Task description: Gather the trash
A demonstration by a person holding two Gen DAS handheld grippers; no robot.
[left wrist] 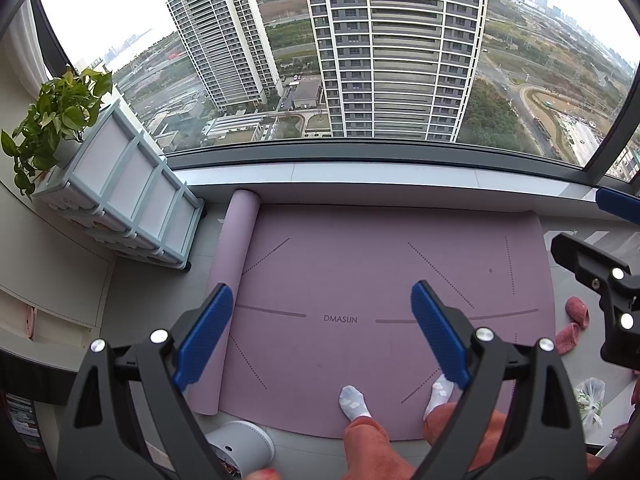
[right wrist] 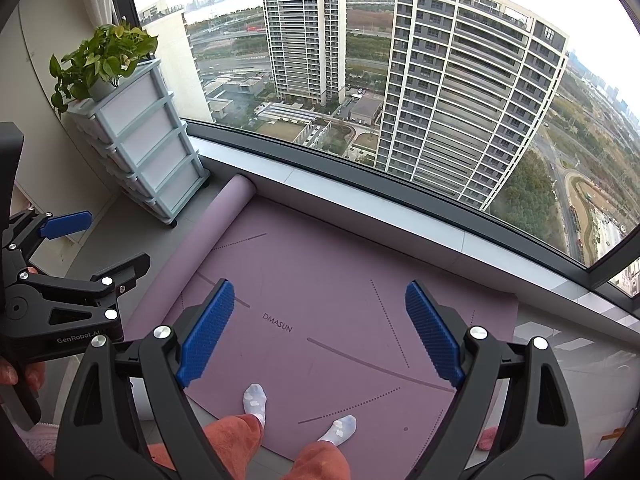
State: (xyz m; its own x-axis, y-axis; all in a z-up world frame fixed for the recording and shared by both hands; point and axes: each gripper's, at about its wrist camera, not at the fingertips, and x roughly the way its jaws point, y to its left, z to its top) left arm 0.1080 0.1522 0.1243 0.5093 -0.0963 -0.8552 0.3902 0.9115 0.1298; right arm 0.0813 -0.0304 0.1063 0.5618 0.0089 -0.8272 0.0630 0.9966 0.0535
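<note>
My left gripper [left wrist: 322,334] is open and empty, held above a purple yoga mat [left wrist: 360,272]. My right gripper [right wrist: 320,330] is open and empty above the same mat [right wrist: 332,280]. The left gripper also shows at the left edge of the right wrist view [right wrist: 92,240], and the right gripper at the right edge of the left wrist view [left wrist: 592,264]. A crumpled clear plastic bag [left wrist: 591,400] lies on the floor right of the mat. A white round bin [left wrist: 240,444] stands at the mat's near left corner.
The person's socked feet [left wrist: 354,402] stand on the mat's near edge. A pale blue drawer unit [left wrist: 132,196] with a potted plant [left wrist: 56,120] stands at the left by the big window [left wrist: 360,60]. Pink slippers [left wrist: 576,322] lie right of the mat.
</note>
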